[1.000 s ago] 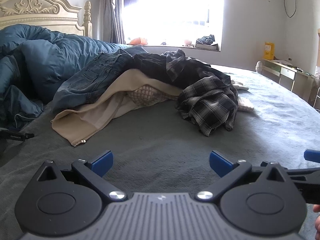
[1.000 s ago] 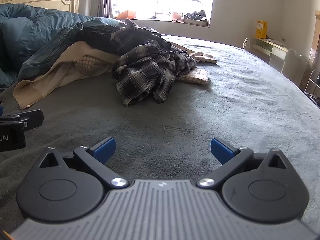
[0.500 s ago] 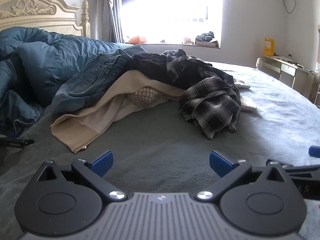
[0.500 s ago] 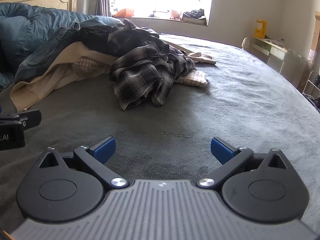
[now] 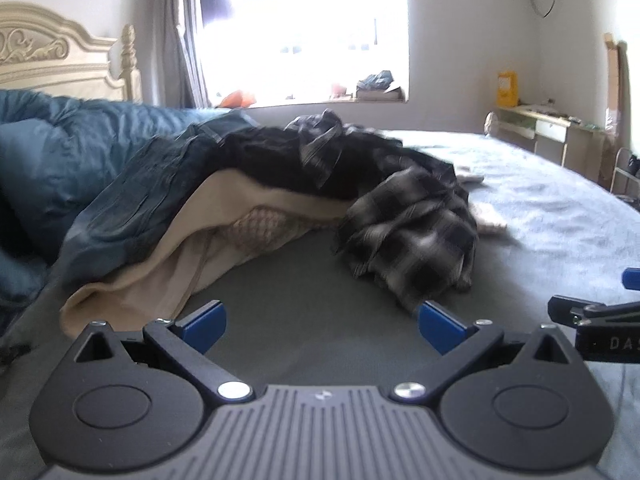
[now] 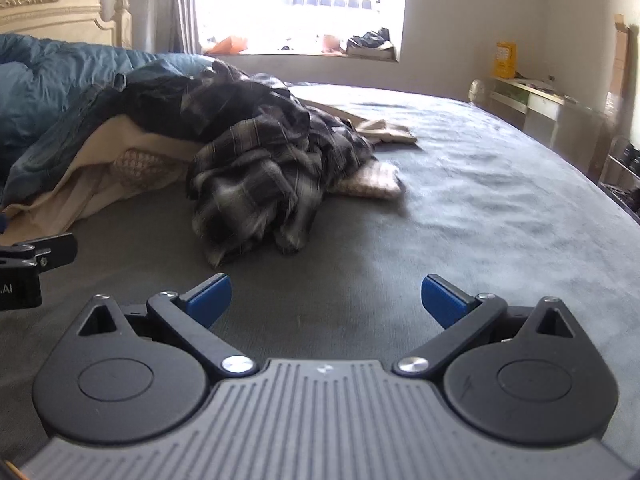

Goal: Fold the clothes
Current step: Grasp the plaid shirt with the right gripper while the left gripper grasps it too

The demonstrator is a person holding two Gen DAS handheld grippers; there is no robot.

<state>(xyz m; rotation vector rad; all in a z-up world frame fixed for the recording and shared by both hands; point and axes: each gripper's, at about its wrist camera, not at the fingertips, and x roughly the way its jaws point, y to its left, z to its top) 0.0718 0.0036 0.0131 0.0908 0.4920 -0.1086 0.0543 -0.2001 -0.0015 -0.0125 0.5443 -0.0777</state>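
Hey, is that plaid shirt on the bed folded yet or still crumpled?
Crumpled: the plaid shirt lies bunched in a heap, untouched by either open gripper.

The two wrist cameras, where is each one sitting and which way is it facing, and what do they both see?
Left wrist: sits on the left gripper, low over the bed, facing the clothes pile and window; its open blue fingers show, with the right gripper at the right edge.
Right wrist: sits on the right gripper, facing the same way; its open fingers show, with the left gripper at the left edge.
Shared: the plaid shirt, beige garment, blue duvet, headboard and desk.
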